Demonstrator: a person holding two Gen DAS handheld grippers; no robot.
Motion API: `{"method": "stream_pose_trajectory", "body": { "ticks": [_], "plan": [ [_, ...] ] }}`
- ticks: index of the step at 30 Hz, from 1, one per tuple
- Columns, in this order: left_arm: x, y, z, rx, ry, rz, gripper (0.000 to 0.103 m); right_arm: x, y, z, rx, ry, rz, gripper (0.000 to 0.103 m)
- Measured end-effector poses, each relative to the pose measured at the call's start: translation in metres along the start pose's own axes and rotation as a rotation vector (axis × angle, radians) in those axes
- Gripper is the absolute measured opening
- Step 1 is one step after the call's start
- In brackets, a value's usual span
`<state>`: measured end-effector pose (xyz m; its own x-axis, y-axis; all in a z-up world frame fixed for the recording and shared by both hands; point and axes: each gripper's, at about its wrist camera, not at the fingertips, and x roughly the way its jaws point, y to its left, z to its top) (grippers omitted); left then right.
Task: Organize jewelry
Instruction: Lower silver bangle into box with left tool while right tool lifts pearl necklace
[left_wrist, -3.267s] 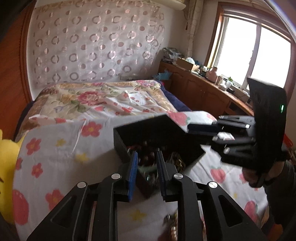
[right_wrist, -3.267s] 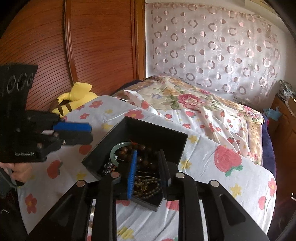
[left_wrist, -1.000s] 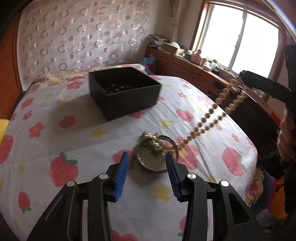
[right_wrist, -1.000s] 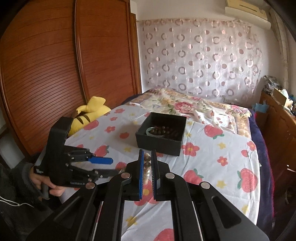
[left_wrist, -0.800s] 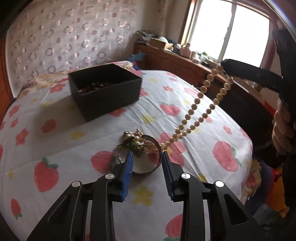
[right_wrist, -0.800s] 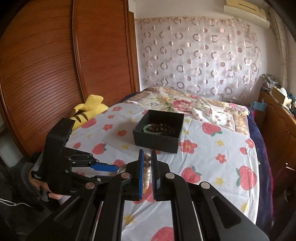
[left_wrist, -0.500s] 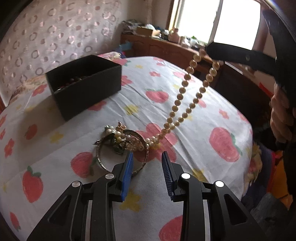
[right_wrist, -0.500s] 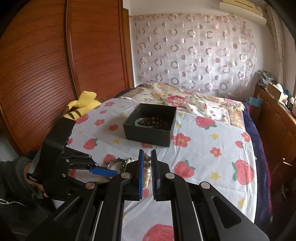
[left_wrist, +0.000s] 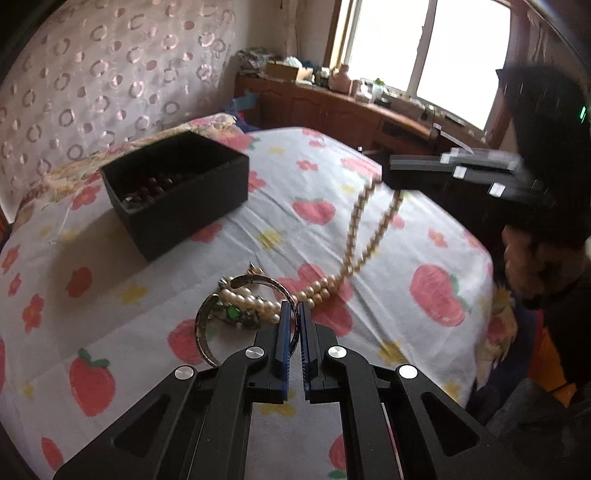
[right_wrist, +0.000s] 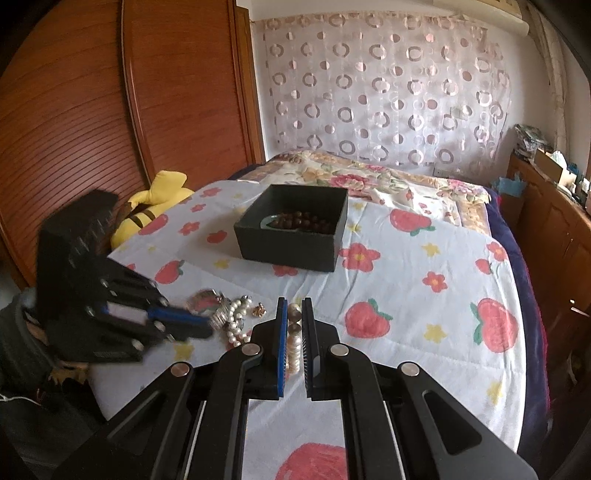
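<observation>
A black jewelry box (left_wrist: 177, 192) holding dark beads sits on the flowered bed sheet; it also shows in the right wrist view (right_wrist: 295, 227). My right gripper (right_wrist: 294, 314) is shut on a pearl necklace (left_wrist: 364, 236), lifting one end while the rest trails onto a pile. The pile has a silver bangle (left_wrist: 207, 325), pearls and a green stone. My left gripper (left_wrist: 294, 314) is shut on the bangle's rim at the pile. In the right wrist view the left gripper (right_wrist: 199, 325) touches the pile (right_wrist: 236, 314).
A yellow plush toy (right_wrist: 155, 206) lies at the bed's left edge by the wooden wardrobe (right_wrist: 110, 110). A wooden sideboard (left_wrist: 332, 107) under the window stands to the right. The bed edge drops off near the person's hand (left_wrist: 524, 254).
My left gripper has closed from open onto the bangle and moved in to the pile. My right gripper has lowered a little with the pearl necklace.
</observation>
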<state>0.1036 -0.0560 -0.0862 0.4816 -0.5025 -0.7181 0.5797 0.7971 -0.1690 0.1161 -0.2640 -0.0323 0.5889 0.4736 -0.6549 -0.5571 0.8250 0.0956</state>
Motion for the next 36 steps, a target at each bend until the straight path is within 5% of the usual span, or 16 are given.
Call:
{"method": "stream_pose_trajectory", "body": {
  "ticks": [15,36],
  "plan": [
    [-0.052,0.043,0.028,-0.101,-0.168,0.105,0.004,-0.025,0.014,0.035,-0.051,-0.089,0.030,0.008],
    [-0.064,0.068,0.065,-0.114,-0.248,0.184,0.004,-0.074,0.045,0.139,-0.213,-0.278,0.019,0.008]
  ]
}}
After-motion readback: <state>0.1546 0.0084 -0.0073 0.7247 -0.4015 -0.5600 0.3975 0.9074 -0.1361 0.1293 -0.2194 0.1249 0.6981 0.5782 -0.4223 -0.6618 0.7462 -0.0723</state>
